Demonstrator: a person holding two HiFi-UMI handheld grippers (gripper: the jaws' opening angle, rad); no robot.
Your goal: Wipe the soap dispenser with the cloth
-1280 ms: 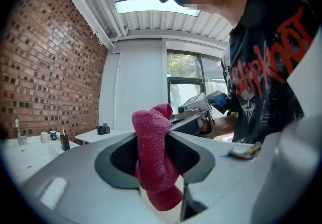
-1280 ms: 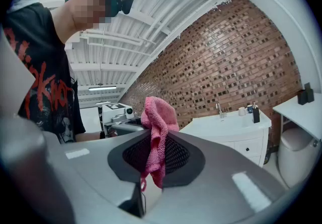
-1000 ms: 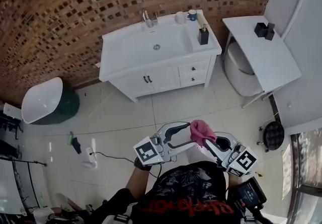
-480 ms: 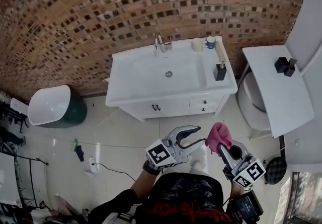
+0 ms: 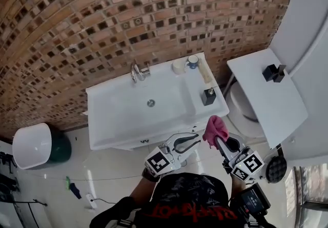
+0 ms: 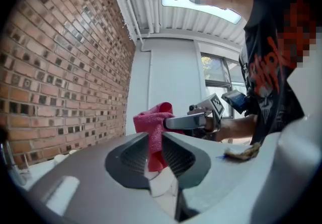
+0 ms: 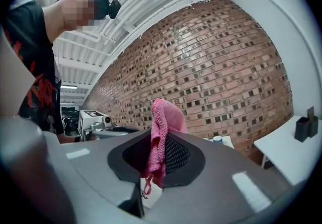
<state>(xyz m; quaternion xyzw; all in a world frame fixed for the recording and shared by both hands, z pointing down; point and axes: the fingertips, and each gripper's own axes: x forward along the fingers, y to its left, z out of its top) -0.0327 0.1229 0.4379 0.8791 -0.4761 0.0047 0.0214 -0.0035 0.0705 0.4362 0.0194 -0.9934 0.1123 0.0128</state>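
The dark soap dispenser stands on the right side of the white vanity top. My right gripper is shut on a pink cloth and holds it in the air just in front of the vanity, short of the dispenser. The cloth hangs pinched between the jaws of my right gripper. My left gripper is beside it, to the left. Its jaws have just been closing and still show a gap with nothing in it. Past the left gripper the cloth shows beyond the tips.
A faucet, a white cup and a blue mug stand at the back of the vanity. A toilet and a white shelf with a black object are at the right. A white-lidded bin stands far left.
Both grippers and the cloth have moved forward to the front of the vanity, which now looks nearer. The left gripper's jaws stand narrower than before.
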